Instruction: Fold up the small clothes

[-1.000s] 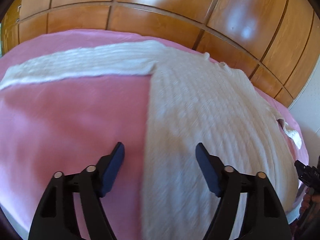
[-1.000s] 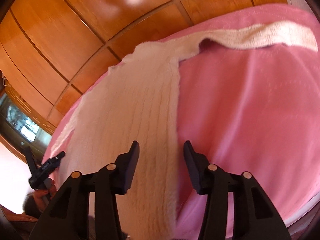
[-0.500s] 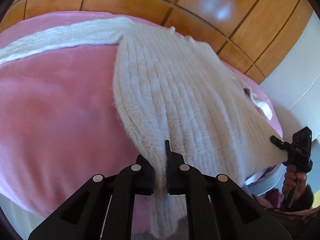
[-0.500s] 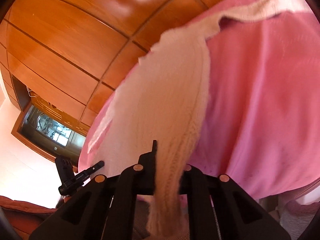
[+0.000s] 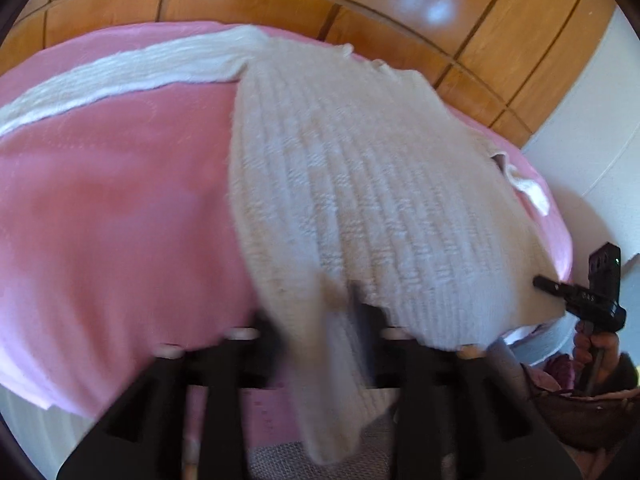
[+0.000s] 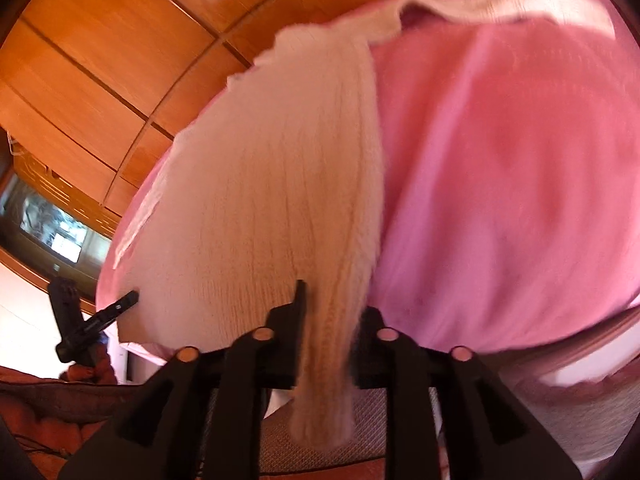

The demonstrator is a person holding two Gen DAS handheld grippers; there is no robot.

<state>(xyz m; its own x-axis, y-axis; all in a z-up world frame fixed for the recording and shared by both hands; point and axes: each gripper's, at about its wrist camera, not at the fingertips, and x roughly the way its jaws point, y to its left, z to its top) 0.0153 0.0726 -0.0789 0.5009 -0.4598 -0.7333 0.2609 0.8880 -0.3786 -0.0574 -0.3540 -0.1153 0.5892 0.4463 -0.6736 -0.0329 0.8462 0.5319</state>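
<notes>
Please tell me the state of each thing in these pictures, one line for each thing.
White knit sweater: spread on the pink blanket, sleeve out, hem hanging over the near edge.
Pink blanket: laid flat.
Left gripper: jaws opening, hem between them.
Right gripper: jaws opening, hem between them.

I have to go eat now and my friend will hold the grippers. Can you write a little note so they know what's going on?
Left gripper: jaws opening, the sweater's bottom corner hangs between them, pads not clearly pressing it.
Right gripper: jaws opening too, the other bottom corner droops through the gap.
Things: the white knit sweater lies flat on the pink blanket, one sleeve stretched out to the side, hem hanging over the near edge.
Done: sweater spread out; no fold shows yet.
Left: probably take both hem corners again, bring the hem up toward the collar, then tuck in the sleeves.
</notes>
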